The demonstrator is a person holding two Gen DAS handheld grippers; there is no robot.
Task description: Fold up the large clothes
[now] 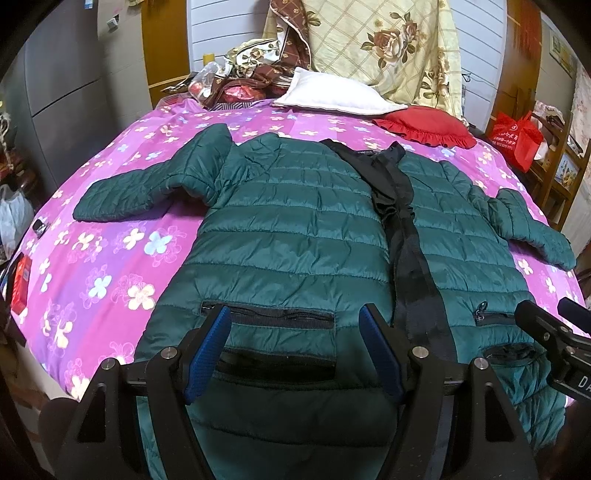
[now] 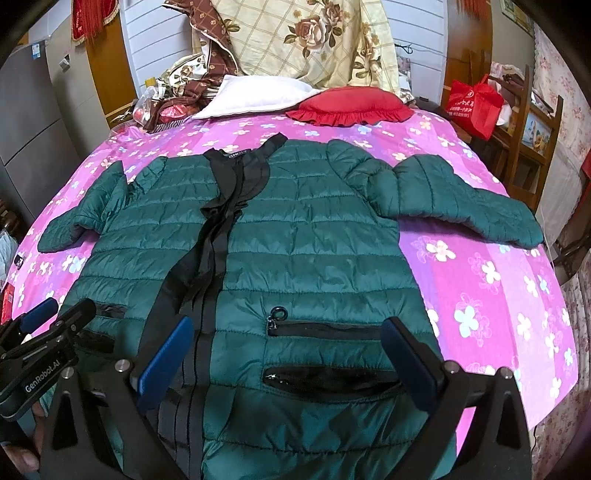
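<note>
The green puffer jacket point(image 1: 295, 229) lies spread front-up on the bed point(image 1: 110, 266), its long axis running straight ahead from both grippers, collar farthest. The left gripper point(image 1: 295, 347) and right gripper point(image 2: 291, 362) both hover open over the hem, each nearer its own-side sleeve.

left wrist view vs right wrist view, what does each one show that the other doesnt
Only the left wrist view shows the left claw head-on, open over the jacket's left pocket, with the right claw at its edge.

Only the right wrist view shows the right claw head-on, open over the other pocket, and a red tasselled hanging top left.

Both share the green jacket spread flat on the pink floral bedspread, the red cushion and white pillow.
</note>
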